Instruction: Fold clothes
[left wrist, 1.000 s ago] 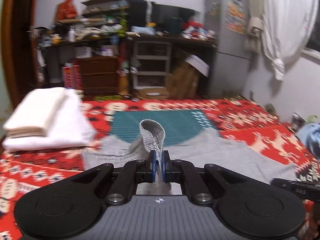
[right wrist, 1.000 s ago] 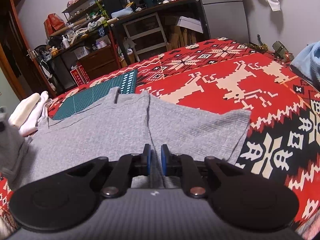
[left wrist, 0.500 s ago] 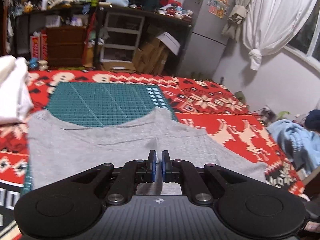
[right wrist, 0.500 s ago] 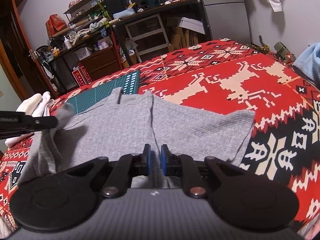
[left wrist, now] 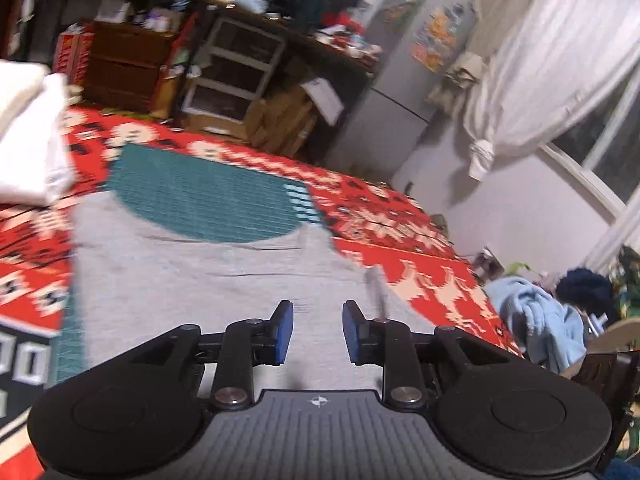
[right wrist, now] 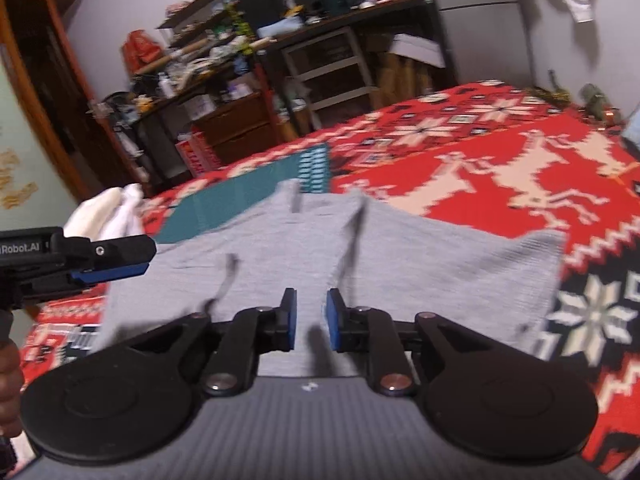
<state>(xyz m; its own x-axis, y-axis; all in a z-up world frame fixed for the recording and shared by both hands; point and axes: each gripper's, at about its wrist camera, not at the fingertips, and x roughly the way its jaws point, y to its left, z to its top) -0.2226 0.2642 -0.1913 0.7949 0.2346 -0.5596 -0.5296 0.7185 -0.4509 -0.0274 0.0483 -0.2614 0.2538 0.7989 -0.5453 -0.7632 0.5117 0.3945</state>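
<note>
A grey knit garment (left wrist: 192, 280) lies spread on a green cutting mat (left wrist: 200, 196) over a red patterned blanket (left wrist: 432, 280). My left gripper (left wrist: 318, 330) hovers just above its near part. The jaws are opening, and the blue pads (left wrist: 285, 332) stand apart with only flat cloth showing under the gap. In the right wrist view the garment (right wrist: 440, 264) shows a fold ridge down its middle. My right gripper (right wrist: 311, 319) is low over its near edge, jaws opening, with nothing pinched between them. The left gripper (right wrist: 138, 258) comes in from the left edge, held by a hand (right wrist: 8, 368).
Folded white towels (left wrist: 28, 140) are stacked at the far left of the bed. A light blue garment (left wrist: 536, 320) is heaped at the right edge. Cluttered shelves, drawers and a fridge stand behind the bed, with a curtained window on the right.
The left gripper carried a pinched fold of grey cloth across the garment, laid it down and let go. Both grippers' jaws have parted. The right gripper shifted slightly.
</note>
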